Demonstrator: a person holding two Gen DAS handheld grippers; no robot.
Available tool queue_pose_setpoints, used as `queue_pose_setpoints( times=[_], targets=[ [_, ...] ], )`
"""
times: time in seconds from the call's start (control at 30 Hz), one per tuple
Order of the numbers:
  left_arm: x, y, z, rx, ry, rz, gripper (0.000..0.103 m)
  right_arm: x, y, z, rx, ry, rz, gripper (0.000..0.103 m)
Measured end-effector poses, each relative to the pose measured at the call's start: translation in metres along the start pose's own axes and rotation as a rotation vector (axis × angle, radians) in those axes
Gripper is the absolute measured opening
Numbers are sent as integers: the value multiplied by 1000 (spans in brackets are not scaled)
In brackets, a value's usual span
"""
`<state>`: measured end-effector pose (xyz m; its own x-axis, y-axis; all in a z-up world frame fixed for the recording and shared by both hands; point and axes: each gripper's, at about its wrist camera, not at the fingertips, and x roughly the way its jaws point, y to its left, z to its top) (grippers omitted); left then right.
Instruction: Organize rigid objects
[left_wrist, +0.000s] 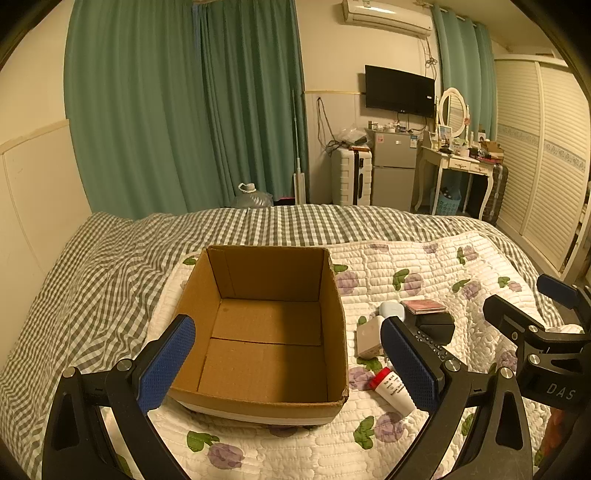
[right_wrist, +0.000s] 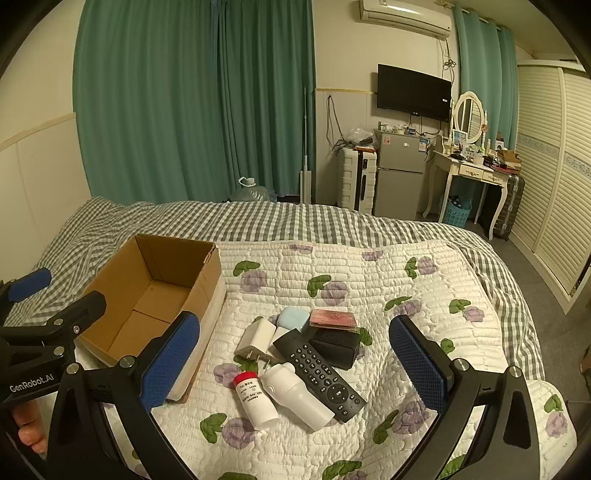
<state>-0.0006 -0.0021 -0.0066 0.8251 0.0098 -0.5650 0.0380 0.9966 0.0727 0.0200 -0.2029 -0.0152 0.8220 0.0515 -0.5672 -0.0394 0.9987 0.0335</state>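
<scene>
- The cardboard box (left_wrist: 266, 332) sits empty in the centre of the left wrist view, and in the left middle of the right wrist view; nothing is packed yet, so the step in hand looks like the first pick.
- The loose things lie in a tight pile at the lower centre of the right wrist view, just right of the box: a black remote (right_wrist: 319, 373), a red-capped bottle (right_wrist: 255, 400), a white flask (right_wrist: 299, 395), a white charger (right_wrist: 256, 338), a pale blue earbud case (right_wrist: 293, 317), a pink wallet (right_wrist: 332, 319) and a black case (right_wrist: 338, 347).
- The right gripper (right_wrist: 295, 369) hangs above the pile with its jaws wide apart and nothing between them; the left gripper (left_wrist: 288, 365) is likewise spread and empty, framing the box.
- The remote rests across the flask and touches the black case; taking it first probably frees the rest; close across its narrow sides, near the middle, so it does not tip.
- The quilt (right_wrist: 369, 280) is soft; pressing down may sink the pile, so come in low and level.
- The left gripper could steady the box wall while things go in.
</scene>
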Motion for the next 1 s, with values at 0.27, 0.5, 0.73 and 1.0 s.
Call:
queue_pose_setpoints(
  times=[0.27, 0.5, 0.73, 1.0],
  targets=[
    [0, 0, 0, 0, 2, 2, 102, 0, 1, -4, -1, 2, 1, 103],
    [0, 1, -1, -2, 7, 1, 102, 0, 2, -4, -2, 3, 0, 103],
    [-1, 0, -2, 3, 13, 8, 102, 2, 1, -3, 0, 2, 2, 103],
    [-22, -7, 9, 16, -26, 10, 102, -13, -6, 2, -5, -23, 20, 103]
  ],
)
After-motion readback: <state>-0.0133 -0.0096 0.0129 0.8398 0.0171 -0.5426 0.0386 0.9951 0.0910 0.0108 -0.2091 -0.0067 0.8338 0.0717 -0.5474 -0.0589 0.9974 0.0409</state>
